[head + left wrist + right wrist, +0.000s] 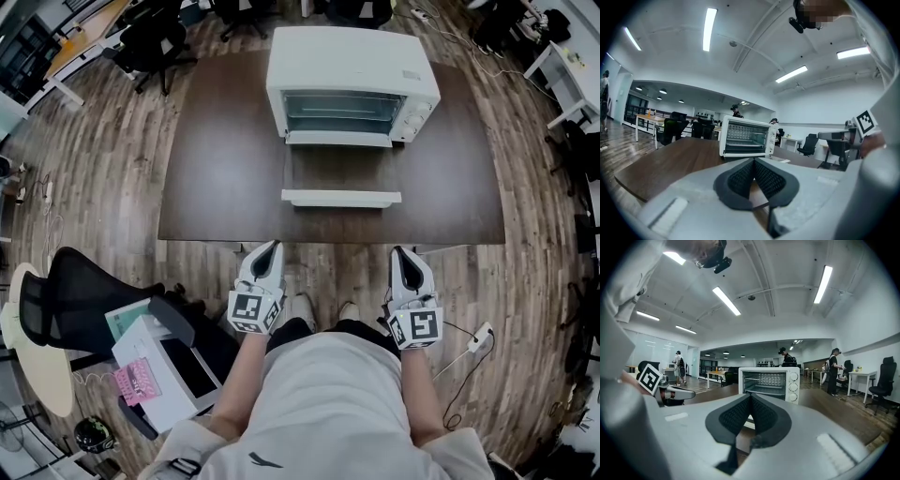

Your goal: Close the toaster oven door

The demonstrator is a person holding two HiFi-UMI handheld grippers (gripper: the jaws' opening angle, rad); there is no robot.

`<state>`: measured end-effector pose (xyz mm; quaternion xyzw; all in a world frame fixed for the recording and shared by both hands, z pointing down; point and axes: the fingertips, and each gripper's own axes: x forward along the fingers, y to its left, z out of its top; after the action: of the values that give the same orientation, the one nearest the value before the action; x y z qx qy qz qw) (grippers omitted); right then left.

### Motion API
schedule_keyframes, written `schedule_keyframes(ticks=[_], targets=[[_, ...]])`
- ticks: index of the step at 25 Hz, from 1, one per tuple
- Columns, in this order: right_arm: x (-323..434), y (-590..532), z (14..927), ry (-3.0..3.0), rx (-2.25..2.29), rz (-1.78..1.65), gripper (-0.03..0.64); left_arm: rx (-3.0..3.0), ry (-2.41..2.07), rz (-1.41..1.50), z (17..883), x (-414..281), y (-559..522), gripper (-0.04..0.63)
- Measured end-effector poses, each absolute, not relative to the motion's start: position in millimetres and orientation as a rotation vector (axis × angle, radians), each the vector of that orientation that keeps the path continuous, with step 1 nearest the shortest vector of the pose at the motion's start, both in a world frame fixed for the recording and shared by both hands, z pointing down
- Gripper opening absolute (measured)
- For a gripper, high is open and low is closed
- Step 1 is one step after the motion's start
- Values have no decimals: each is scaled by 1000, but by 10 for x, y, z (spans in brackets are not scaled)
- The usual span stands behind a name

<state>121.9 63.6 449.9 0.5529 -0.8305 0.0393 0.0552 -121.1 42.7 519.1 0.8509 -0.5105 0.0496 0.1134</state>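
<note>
A white toaster oven (pixel 352 82) stands at the back of the dark brown table (pixel 216 178). Its door (pixel 341 183) hangs open, folded flat toward me, with the white handle bar (pixel 341 198) at its front edge. In the left gripper view the oven (pixel 746 137) is straight ahead; in the right gripper view the oven (pixel 769 383) shows its wire rack. Both grippers hover in front of the table's near edge, short of the door. My left gripper (pixel 272 249) is shut and holds nothing. My right gripper (pixel 401 255) is shut too, with nothing between its pads.
A black office chair (pixel 84 295) and a box of papers (pixel 164 361) stand on the floor at my left. Cables and a power strip (pixel 478 337) lie at the right. Desks and chairs ring the room, and people stand far off behind the table.
</note>
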Motion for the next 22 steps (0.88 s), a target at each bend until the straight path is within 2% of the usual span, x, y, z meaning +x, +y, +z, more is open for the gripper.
schedule_keyframes(ticks=[12,22], targets=[[1084,321,4431,-2447,1738,83,0,2524,-1417,149,5192,-1400,102,2],[1272,-186,4428,-2511,1670,85,0,2479,-1495,150,5244,-1257,-281,2]])
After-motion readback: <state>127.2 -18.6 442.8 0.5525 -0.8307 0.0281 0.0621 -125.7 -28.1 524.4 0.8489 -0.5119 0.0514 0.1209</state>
